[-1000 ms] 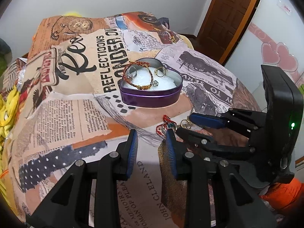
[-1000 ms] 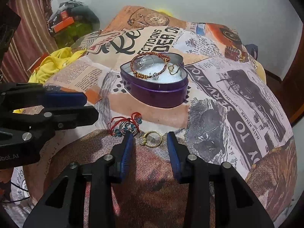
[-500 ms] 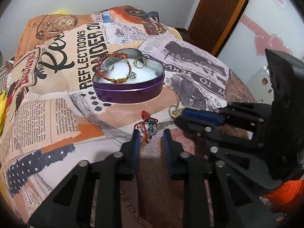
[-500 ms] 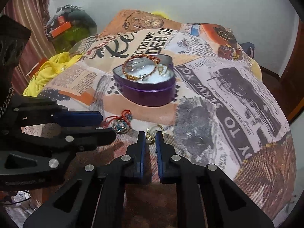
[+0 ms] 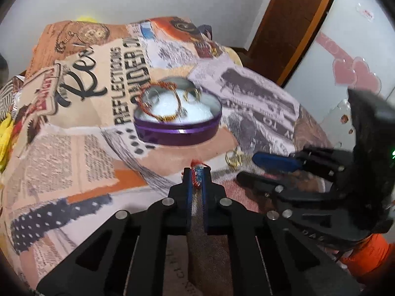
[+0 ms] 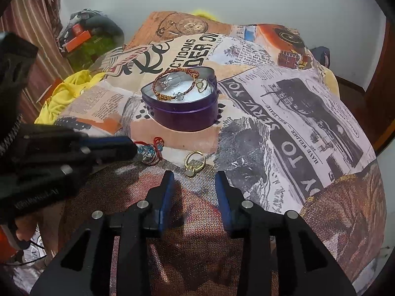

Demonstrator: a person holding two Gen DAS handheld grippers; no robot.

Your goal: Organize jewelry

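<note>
Newsprint-patterned blanket (image 6: 296, 113) bears a heart-shaped purple tin (image 6: 182, 113) holding rings.

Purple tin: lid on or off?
Off. The heart-shaped purple tin sits open-topped, white padding, a red-gold bracelet and rings visible inside. No lid in view.

A purple heart-shaped tin (image 6: 187, 116) with white lining sits mid-frame on a newspaper-print bedspread (image 6: 296, 128) in orange, cream and black. Lower down, a gold ring (image 6: 195, 161); left, seemingly a red-and-blue bracelet (image 6: 150, 151).
</note>
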